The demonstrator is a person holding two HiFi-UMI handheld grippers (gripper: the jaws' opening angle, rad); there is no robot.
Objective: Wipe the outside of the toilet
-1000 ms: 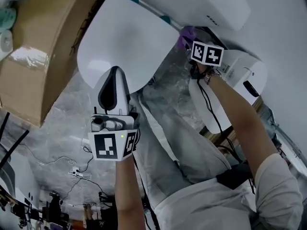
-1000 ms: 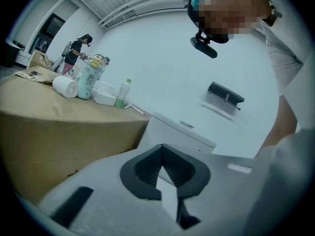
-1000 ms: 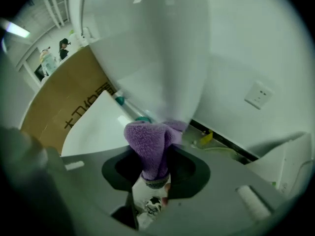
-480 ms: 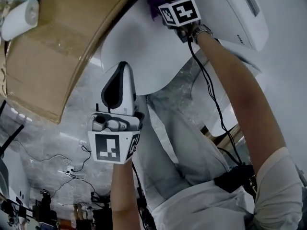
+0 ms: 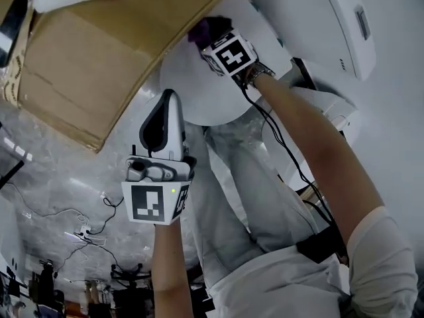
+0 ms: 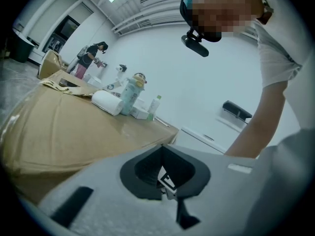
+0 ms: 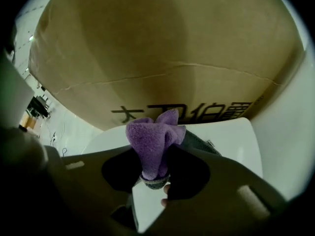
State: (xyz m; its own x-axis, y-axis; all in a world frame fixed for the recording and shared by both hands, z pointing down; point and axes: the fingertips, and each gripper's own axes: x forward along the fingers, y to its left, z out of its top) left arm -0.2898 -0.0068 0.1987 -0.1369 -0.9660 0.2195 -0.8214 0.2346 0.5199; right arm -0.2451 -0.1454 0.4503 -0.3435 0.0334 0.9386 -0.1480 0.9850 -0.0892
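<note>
The right gripper (image 7: 156, 177) was clamped on a purple cloth (image 7: 153, 144) at the upper edge of the toilet (image 5: 199, 95) lid, top centre, just beside a cardboard box (image 5: 93, 65) crowding the upper left. The left gripper (image 5: 167, 105), its jaws together with nothing between them, hung at centre left.

The right gripper (image 5: 212, 38) has swept its purple cloth (image 5: 207, 26) across the toilet lid (image 5: 199, 95) to the cardboard box (image 5: 99, 65).
</note>
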